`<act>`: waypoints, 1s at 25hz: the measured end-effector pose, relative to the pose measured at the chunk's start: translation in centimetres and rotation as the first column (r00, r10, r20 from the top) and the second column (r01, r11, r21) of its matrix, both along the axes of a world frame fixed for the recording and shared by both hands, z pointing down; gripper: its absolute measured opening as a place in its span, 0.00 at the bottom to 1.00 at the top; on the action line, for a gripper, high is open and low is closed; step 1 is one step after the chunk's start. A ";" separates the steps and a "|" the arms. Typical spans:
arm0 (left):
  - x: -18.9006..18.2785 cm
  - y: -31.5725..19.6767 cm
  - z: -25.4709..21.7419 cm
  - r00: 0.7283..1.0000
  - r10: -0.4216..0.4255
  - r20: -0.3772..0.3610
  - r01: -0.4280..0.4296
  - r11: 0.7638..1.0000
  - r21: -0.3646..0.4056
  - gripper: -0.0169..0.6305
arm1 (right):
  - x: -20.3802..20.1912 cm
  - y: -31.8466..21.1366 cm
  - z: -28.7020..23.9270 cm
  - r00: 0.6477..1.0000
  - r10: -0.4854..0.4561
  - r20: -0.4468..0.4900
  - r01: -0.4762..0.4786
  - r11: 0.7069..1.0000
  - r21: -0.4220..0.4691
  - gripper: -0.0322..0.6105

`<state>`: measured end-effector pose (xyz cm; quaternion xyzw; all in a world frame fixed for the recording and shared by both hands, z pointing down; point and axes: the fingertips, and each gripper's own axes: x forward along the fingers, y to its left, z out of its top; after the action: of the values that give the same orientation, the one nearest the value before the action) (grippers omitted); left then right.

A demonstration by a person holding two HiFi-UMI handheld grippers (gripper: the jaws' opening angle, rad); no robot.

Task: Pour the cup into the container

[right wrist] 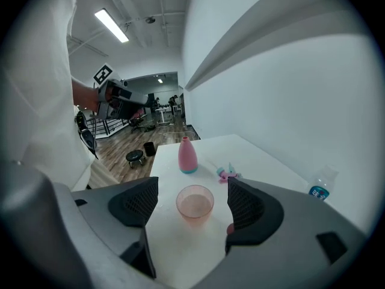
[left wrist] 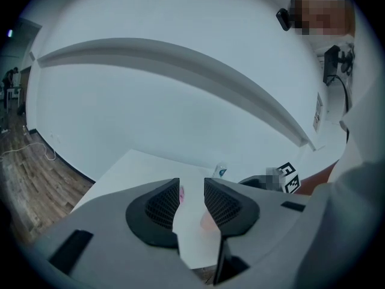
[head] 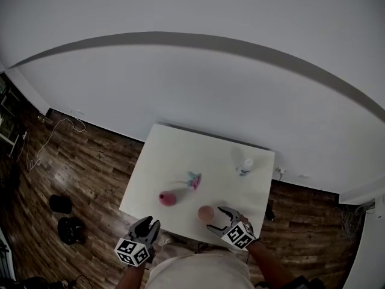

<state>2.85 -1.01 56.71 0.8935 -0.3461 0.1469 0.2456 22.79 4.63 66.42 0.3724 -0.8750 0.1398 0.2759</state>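
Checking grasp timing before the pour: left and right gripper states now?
Left gripper: open, narrow gap, nothing between the jaws.
Right gripper: open, empty; the pink cup stands just ahead, not gripped.

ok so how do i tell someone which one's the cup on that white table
Start at the white square table and go to its near edge, on the side of the right gripper. The translucent pink plastic cup stands just in front of that gripper's open jaws. Unlike the opaque pink bottle-shaped vase beside it, it is short, see-through and open-topped.
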 end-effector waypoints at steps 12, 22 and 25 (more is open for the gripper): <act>2.3 1.1 1.1 0.998 0.056 0.023 -0.055 0.998 -0.023 0.22 | -1.1 -1.4 8.7 0.987 -0.086 -0.136 0.079 0.995 -0.055 0.63; 2.3 1.4 0.8 0.998 0.044 0.035 -0.043 0.999 -0.022 0.22 | -1.7 -2.1 13.2 0.980 -0.121 -0.160 0.109 0.990 -0.085 0.63; 2.3 1.7 0.7 0.999 0.033 0.036 -0.032 0.999 -0.026 0.22 | -1.8 -2.0 14.0 0.979 -0.120 -0.164 0.107 0.990 -0.090 0.63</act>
<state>5.11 0.71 57.46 0.8930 -0.3340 0.1717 0.2479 20.97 2.58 80.44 0.3209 -0.8618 0.1270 0.3717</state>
